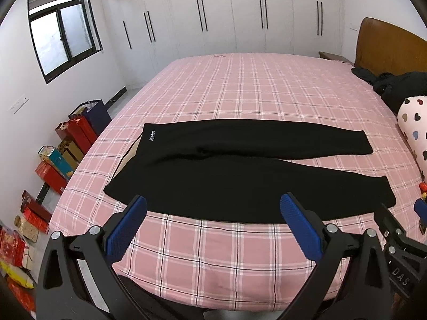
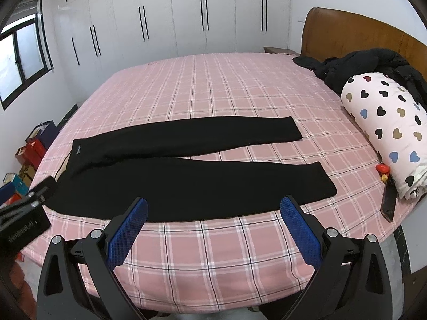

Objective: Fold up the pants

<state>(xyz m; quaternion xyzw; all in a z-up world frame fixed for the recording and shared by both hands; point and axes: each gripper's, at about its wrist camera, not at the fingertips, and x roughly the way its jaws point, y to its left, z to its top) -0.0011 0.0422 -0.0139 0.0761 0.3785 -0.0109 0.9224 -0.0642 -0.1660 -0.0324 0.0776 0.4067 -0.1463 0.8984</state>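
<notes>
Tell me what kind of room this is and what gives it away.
A bedroom, most likely. A wide bed with a pink plaid sheet and a wooden headboard fills the room, and white floor-to-ceiling wardrobes line the far wall. Black pants lie spread flat on the bed.

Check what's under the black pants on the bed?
The black pants lie flat on the pink plaid sheet, which shows all around them and between the legs. A tan strip, perhaps lining, peeks out at the waistband. Whatever lies directly beneath the fabric is covered.
</notes>
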